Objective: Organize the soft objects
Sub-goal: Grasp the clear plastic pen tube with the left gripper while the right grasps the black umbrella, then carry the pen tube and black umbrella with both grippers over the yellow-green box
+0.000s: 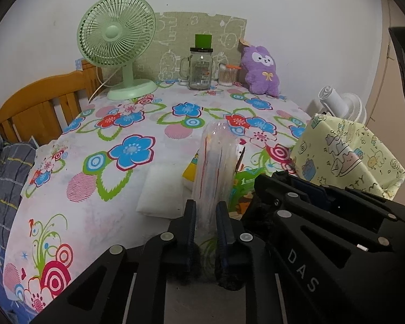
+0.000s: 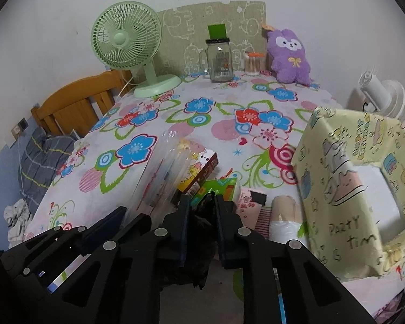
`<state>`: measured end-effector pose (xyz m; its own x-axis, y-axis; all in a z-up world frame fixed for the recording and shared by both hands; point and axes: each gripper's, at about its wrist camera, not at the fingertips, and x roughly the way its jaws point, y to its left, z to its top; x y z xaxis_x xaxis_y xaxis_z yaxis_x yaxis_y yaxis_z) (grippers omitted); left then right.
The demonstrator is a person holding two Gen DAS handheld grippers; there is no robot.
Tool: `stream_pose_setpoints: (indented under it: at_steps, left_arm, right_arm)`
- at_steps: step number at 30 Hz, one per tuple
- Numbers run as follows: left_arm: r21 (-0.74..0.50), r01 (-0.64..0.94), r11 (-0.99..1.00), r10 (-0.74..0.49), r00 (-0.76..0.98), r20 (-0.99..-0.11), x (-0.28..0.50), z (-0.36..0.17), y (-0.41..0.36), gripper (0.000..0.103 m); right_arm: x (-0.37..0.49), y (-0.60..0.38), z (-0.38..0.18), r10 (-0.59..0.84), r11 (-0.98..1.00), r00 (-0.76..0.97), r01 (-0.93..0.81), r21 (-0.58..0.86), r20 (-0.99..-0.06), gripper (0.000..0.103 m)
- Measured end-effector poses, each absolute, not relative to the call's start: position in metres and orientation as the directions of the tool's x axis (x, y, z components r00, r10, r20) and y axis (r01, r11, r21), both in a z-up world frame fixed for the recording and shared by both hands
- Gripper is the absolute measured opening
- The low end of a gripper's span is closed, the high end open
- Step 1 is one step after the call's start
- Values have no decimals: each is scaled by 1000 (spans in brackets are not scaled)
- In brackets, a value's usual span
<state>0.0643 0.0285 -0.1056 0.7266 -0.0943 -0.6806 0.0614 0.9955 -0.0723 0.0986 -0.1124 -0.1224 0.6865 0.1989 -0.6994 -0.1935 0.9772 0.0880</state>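
Left wrist view: left gripper [image 1: 205, 225] clenched on clear crinkly plastic packet [image 1: 216, 167] (contents blurred). Right gripper [image 2: 202, 213] clamps a black crumpled item [image 2: 199, 229], identity unclear.

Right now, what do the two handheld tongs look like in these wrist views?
Both the left tongs and the right tongs are matte black angular frames with triangular cut-outs and round silver pivot bolts. Their fingers carry dark blue pads. White letters DAS run along the right tongs' body in the left wrist view. No hand or sleeve shows.
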Motion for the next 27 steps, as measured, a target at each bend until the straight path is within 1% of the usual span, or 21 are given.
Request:
stream_pose_setpoints:
  at_steps: [13,27]
  left_arm:
    - [-82,71,994,-107,744,-660,59,-86,23,11]
    - [-72,74,995,-103,775,-623,57,-53,12,11]
  right_arm:
    - [89,-117,-100,186,980,716,-189,70,-673,19]
    - [85,-127,-62,180,980,760,-192,49,-624,19]
